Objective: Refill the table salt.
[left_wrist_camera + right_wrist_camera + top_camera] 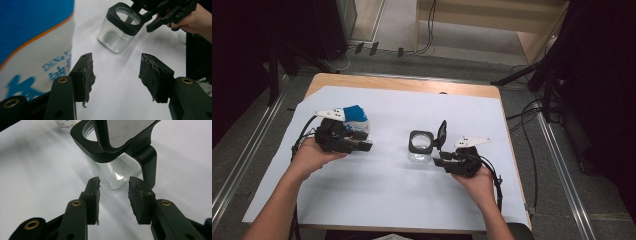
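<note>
Both grippers empty, lid up on the jar.
Right gripper, jaws narrowly apart, sits just beside it; left gripper gapes wide beside the bottle — grip that squarely mid-body.

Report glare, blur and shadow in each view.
High view: dark surroundings, white sheet evenly lit. Left gripper view: the blue-and-white container is close and soft-edged. Right gripper view: a bright glint on the glass jar, its lid blurred.
</note>
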### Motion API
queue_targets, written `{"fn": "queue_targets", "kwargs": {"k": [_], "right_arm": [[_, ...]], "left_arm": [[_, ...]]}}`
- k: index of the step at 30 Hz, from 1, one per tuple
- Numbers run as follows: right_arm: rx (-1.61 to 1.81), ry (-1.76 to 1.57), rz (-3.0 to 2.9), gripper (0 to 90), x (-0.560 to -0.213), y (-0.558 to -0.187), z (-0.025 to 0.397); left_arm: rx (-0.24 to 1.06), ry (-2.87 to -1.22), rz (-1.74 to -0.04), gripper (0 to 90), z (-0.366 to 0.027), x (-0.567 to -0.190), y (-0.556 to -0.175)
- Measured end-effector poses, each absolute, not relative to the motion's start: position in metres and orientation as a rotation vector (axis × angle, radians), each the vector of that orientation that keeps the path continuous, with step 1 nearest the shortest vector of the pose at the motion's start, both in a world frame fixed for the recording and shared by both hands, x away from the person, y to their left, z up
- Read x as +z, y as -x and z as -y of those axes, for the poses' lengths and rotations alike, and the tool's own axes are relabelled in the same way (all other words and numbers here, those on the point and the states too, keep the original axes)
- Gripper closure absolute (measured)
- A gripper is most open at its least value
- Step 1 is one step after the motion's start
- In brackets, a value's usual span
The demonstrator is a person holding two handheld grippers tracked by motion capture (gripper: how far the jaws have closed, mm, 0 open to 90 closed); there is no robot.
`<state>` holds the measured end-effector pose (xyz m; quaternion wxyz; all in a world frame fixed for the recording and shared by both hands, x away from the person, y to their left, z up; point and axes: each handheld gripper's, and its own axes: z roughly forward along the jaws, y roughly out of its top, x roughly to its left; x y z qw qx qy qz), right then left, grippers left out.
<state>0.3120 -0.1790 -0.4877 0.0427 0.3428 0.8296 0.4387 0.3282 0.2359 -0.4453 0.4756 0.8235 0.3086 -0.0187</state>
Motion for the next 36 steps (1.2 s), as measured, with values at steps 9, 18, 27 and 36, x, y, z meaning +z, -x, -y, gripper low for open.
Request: {"fn": "queue_targets", "kwargs": {"k": [9,18,27,36], "right_arm": [[1.342,-1.038,-2.54,62.5,-0.486,-0.314,0.181],[1.333,-1.048,-2.544,62.6,-0.486,-0.314,0.182],[1.314,-1.048,-2.56,62.9,-0.488,-0.313,0.181],[1.299,-1.055,-2.552,62.9,-0.487,-0.308,0.182]], "left_arm": [[-0.005,-2.009,-0.777,47.1,-0.267,-0.432,-0.321],[0.013,-1.978,-0.81,49.3,-0.298,-0.425,-0.317],[0.048,-1.979,-0.858,55.1,-0.324,-0.426,-0.321],[0.07,-1.989,-0.805,62.5,-0.318,-0.421,-0.338]]}}
